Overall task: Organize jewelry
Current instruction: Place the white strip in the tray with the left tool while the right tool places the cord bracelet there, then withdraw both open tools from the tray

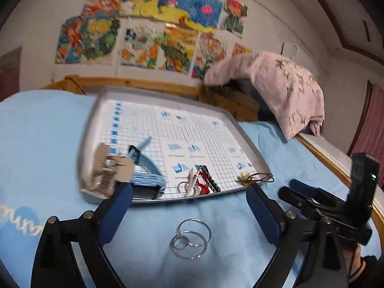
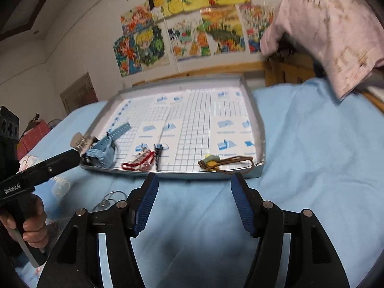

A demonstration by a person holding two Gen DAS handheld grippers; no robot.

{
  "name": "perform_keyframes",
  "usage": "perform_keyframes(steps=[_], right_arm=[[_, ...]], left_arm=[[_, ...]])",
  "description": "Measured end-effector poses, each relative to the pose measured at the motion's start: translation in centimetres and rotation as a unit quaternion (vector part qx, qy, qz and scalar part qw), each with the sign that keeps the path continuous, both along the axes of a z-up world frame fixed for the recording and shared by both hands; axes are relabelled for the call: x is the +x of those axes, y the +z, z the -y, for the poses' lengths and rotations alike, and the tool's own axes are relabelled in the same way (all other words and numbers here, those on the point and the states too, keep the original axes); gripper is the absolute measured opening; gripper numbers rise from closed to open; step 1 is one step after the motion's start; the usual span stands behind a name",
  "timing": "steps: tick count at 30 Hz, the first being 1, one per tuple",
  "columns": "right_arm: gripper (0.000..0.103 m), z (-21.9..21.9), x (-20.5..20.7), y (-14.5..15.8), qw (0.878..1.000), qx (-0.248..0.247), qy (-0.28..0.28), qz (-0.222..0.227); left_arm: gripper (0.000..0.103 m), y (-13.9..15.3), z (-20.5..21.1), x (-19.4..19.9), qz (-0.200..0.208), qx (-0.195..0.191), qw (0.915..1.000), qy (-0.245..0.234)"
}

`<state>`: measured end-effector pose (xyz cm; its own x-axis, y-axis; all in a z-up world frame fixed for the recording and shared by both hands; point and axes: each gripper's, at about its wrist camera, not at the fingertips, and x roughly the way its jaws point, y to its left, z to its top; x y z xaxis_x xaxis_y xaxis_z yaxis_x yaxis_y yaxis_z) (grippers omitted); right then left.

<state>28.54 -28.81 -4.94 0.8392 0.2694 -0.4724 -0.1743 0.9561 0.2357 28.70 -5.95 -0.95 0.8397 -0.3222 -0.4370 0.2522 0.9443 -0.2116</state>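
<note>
My left claw (image 1: 189, 206) stands wide apart at the bottom of its view, nothing between its blue pads, with a cluster of metal rings (image 1: 190, 238) lying loose on the light blue bedsheet (image 1: 48, 132) just below the gap. My right claw (image 2: 194, 201) is also apart and empty, low in its own frame over bare sheet.

Above both claws sits a shallow grey tray (image 1: 249, 139) lined with gridded paper. Along its near edge, from left to right in the left view, lie a metal hair clip (image 1: 108, 170), a pale blue watch (image 1: 146, 168), a red and black tangle of chains (image 1: 201, 180) and a brown cord with a yellow charm (image 1: 254, 177) at the lower right corner.

A pink towel (image 1: 276, 91) hangs at the upper right; bright pictures (image 1: 148, 28) cover the wall.
</note>
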Motion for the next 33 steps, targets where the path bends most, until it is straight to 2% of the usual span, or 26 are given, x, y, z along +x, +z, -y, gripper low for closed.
perform_keyframes(steps=[2,5,9,15,21,28,33], right_arm=[[0.071,-0.3,-1.7,0.8,1.0,-0.01,-0.005,0.024],[0.078,-1.2,-4.7,2.0,0.998,-0.023,-0.018,0.063],[0.094,-1.8,-8.4,3.5,0.995,-0.007,-0.032,0.097],[0.097,-3.1,-13.9,4.4,0.987,-0.006,-0.059,0.15],[0.098,-4.6,-18.1,4.9,0.977,-0.04,-0.078,0.193],[0.098,-6.1,-21.8,5.1,0.974,-0.063,-0.085,0.2],[0.098,-6.7,-24.3,4.5,0.972,-0.079,-0.096,0.2]], left_arm=[[0.103,0.3,-0.5,-1.3,0.015,0.0,0.9998,0.015],[0.103,0.8,-1.6,-3.6,0.041,-0.004,0.9983,0.041],[0.103,1.4,-3.1,-6.5,0.071,0.009,0.9937,0.087],[0.103,1.7,-5.4,-10.6,0.093,0.024,0.9881,0.12],[0.103,1.6,-6.3,-14.5,0.106,0.033,0.9859,0.126],[0.103,1.3,-6.8,-18.3,0.118,0.038,0.983,0.135],[0.103,1.2,-7.1,-20.7,0.138,0.039,0.9775,0.155]])
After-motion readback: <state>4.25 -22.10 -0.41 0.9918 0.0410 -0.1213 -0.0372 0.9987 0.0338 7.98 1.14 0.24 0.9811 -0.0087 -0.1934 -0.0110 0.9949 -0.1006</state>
